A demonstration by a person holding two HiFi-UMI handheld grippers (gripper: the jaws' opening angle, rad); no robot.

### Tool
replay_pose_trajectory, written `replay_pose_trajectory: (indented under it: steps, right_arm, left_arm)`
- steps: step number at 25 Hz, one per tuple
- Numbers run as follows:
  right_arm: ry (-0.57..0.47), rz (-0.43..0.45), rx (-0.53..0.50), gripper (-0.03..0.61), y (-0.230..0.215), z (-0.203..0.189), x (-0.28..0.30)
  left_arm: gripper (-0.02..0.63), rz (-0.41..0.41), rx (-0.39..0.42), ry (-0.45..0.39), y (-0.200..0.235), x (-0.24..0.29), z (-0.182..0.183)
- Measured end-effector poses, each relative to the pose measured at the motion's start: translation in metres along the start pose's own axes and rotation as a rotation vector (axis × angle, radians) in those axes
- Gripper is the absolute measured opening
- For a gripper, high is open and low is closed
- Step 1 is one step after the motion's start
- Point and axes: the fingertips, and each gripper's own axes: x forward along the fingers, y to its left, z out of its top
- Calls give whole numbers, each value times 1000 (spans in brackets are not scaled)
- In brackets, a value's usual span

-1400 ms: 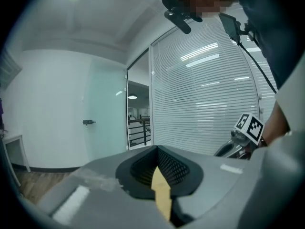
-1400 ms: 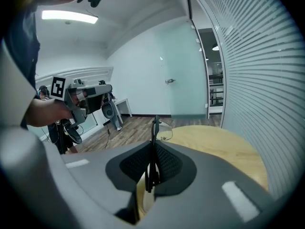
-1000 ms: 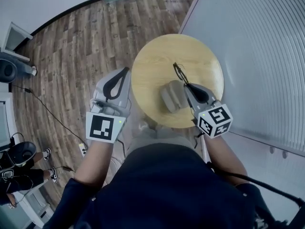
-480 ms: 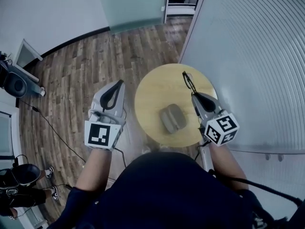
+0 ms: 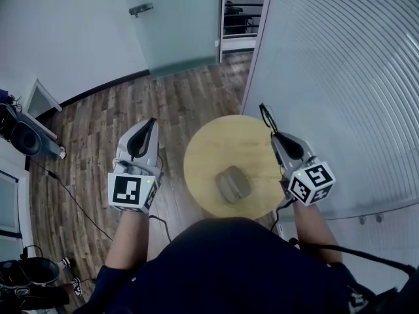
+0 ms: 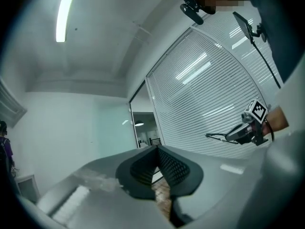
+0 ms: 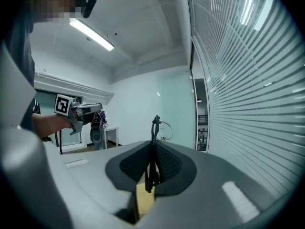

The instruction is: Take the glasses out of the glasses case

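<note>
A grey glasses case (image 5: 232,184) lies on the round wooden table (image 5: 216,149), near its front edge. My right gripper (image 5: 275,137) hovers over the table's right rim, shut on a pair of black glasses (image 5: 266,118) that stick out past its tips. In the right gripper view the glasses (image 7: 154,142) stand thin and upright between the shut jaws (image 7: 153,162). My left gripper (image 5: 150,127) is held over the floor left of the table, shut with nothing in it (image 6: 157,150). From there I see the right gripper (image 6: 248,128) and the glasses (image 6: 220,136).
A slatted glass partition (image 5: 340,77) runs close along the table's right side. Wooden floor (image 5: 98,123) surrounds the table, with a cable (image 5: 72,198) trailing at the left. A frosted glass door (image 5: 180,25) stands at the back, and dark equipment (image 5: 23,136) at the far left.
The right gripper has carried the glasses away from the case, toward the table's right rim. The left gripper has drifted left off the table. The view has pulled back and up.
</note>
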Motion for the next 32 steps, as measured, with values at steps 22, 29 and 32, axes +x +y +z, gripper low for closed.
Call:
replay_pose_trajectory:
  steps: [22, 29, 32]
  right_arm:
    - [-63, -24, -28, 34, -9, 14, 4]
    - [-79, -36, 9, 34, -18, 4, 18]
    - [-74, -24, 29, 34, -8, 9, 14]
  left_arm:
    - [3, -17, 21, -9, -3, 9, 4]
    - [3, -27, -2, -2, 6, 24, -3]
    - [3, -8, -26, 0, 13, 15, 5]
